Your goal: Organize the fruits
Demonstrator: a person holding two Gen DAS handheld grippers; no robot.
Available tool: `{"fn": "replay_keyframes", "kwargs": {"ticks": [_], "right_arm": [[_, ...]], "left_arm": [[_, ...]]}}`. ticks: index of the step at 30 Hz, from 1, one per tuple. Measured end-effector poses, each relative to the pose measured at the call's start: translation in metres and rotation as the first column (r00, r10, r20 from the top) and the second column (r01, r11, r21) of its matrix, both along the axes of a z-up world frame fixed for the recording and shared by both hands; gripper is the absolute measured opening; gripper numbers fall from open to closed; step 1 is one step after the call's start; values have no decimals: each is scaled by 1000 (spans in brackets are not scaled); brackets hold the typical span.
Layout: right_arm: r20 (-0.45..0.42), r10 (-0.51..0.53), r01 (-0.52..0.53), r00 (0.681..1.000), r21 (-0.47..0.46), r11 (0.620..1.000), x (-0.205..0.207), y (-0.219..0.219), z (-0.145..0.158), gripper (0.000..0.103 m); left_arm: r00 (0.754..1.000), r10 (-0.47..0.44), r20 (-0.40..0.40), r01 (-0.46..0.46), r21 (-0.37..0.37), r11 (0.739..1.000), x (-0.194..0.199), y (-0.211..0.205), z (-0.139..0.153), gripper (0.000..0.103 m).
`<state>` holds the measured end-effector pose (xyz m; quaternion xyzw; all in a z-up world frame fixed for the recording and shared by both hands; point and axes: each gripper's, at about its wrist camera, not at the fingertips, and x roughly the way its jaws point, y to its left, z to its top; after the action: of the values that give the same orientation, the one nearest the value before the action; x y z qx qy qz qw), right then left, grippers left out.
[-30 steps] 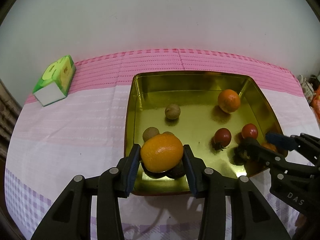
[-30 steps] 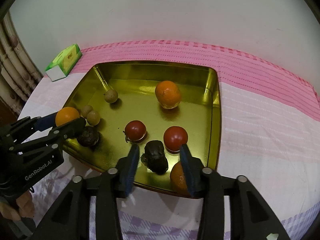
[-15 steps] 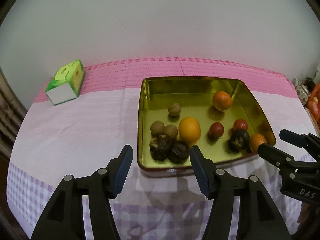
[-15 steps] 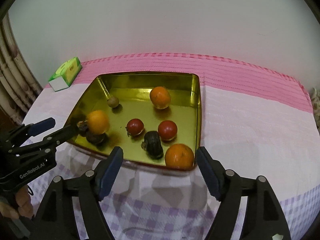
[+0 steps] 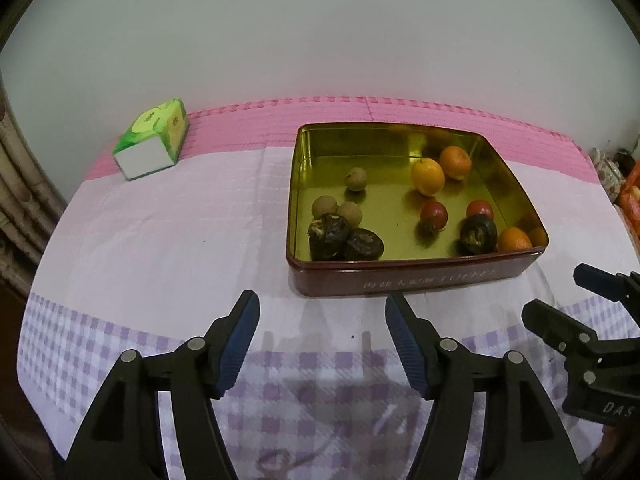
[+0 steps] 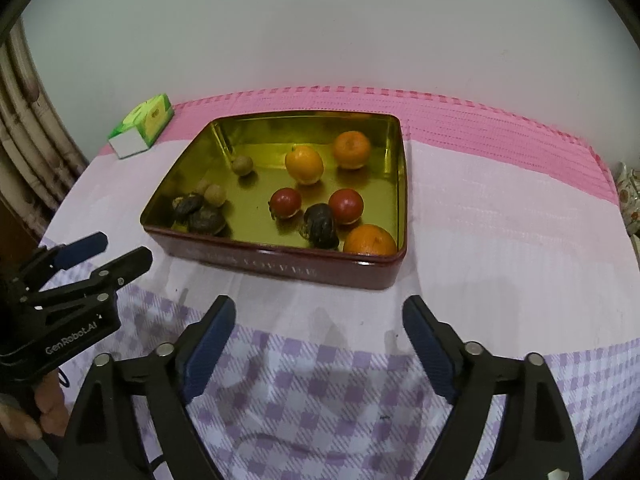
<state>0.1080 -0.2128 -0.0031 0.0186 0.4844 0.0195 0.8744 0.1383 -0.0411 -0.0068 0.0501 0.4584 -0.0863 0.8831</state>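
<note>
The metal tin [image 5: 412, 282], gold inside and dark red outside, sat on the pink and purple checked tablecloth [image 5: 168, 240], and all the fruit lay inside it. It looked rigid and slick-walled; its smooth floor would probably let round fruit roll.

3 oranges were the largest fruit: 1 at the back [image 6: 352, 149], a yellower 1 [image 6: 304, 164] just beside it, and 1 [image 6: 370, 240] in the near right corner. They seemed firm and fairly heavy, best pinched across the middle, though the corner orange left little room against the wall.

3 dark wrinkled fruits came next, 2 touching at the near left [image 5: 344, 238] and 1 [image 6: 320, 220] beside the corner orange. They were probably soft and needed gentle pressure.

2 red tomatoes [image 6: 316, 202] were glossy, likely slippery and easily bruised.

3 small tan longans [image 5: 356, 179], light and thin-shelled, would demand a careful, centred pinch.

The left gripper [image 5: 322, 340] hung in front of the tin, its jaws opening with nothing between them. The right gripper [image 6: 318, 344] did likewise, spread wider and empty.
</note>
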Motion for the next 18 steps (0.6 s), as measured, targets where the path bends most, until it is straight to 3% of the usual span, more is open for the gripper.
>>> {"fn": "replay_keyframes", "kwargs": {"ticks": [5,18], "right_arm": [[5,-7,7,1000,-17,1000,-5,3,3,102],[12,-16,16,1000,-31,999,-16,0,5,102]], "left_arm": [[1000,7,17,-7,8,1000,-11,-2,5,73],[999,19,32,-19,24,1000,-21,-2,9,81]]}}
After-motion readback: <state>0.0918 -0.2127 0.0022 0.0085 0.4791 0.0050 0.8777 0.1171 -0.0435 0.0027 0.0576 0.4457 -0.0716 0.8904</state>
